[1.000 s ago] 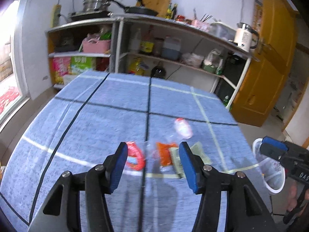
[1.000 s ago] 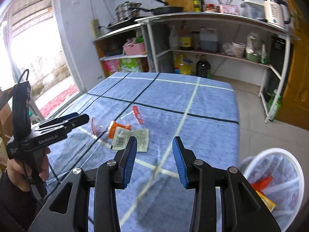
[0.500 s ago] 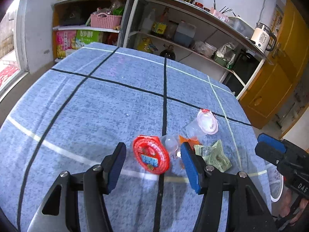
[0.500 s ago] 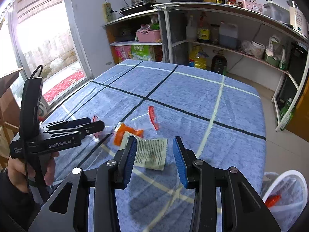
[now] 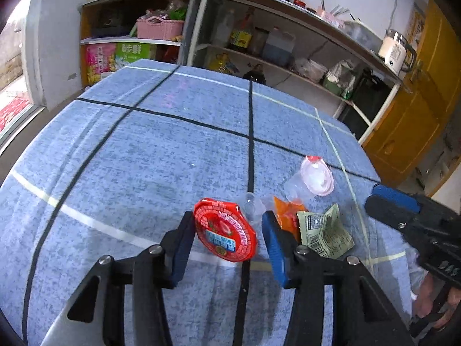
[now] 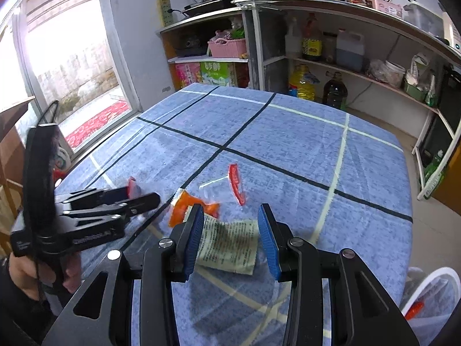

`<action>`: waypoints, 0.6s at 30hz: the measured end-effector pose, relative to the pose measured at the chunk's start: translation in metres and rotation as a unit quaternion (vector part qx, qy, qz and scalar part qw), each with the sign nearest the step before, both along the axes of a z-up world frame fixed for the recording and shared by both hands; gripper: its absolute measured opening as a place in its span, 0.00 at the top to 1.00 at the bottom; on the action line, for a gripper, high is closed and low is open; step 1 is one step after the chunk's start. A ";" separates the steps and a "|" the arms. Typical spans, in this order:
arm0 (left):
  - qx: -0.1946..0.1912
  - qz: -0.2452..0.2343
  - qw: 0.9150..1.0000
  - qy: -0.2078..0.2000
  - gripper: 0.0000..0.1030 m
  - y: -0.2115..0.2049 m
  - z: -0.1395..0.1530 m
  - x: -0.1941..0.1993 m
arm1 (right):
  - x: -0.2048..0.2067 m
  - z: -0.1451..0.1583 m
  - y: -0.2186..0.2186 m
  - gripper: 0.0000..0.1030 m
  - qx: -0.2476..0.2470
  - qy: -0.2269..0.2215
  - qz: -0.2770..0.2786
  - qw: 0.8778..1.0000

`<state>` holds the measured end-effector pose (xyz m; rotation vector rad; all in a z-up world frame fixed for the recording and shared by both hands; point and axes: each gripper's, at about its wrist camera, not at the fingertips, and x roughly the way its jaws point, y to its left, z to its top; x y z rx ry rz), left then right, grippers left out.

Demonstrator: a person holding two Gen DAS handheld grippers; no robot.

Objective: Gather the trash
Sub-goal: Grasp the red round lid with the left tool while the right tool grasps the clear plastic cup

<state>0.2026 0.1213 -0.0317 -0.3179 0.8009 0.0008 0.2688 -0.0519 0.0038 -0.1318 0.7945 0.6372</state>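
With the red lid (image 5: 225, 230) lying flat on the bench (image 5: 149, 155) between the closing left gripper (image 5: 226, 245), its pads not yet touching, the thin rim could slip out.

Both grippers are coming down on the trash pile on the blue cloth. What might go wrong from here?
The left gripper is closing around the red lid, which lies tilted; the pads may slip off its thin edge or knock the clear cup beside it.

The right gripper straddles the flat green wrapper; it may pinch the tablecloth too, or drag the touching orange packet along.
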 end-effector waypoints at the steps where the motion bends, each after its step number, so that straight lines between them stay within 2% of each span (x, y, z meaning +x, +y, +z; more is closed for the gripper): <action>1: -0.002 0.005 1.000 -0.003 0.52 0.003 0.002 -0.002 | 0.002 -0.001 0.004 0.61 -0.003 0.000 0.005 1.000; 3: -0.006 0.013 1.000 -0.010 0.52 0.009 0.007 -0.007 | 0.005 -0.005 0.011 0.59 -0.010 0.001 0.011 1.000; 6: -0.014 0.015 1.000 -0.017 0.52 0.013 0.012 -0.012 | 0.011 -0.010 0.025 0.51 -0.026 -0.003 0.021 0.999; 12: -0.006 0.016 1.000 -0.020 0.52 0.015 0.016 -0.016 | 0.021 -0.022 0.053 0.51 -0.062 -0.012 0.042 0.997; 18: -0.013 0.016 1.000 -0.014 0.52 0.017 0.015 -0.015 | 0.031 -0.030 0.066 0.51 -0.096 -0.021 0.030 0.995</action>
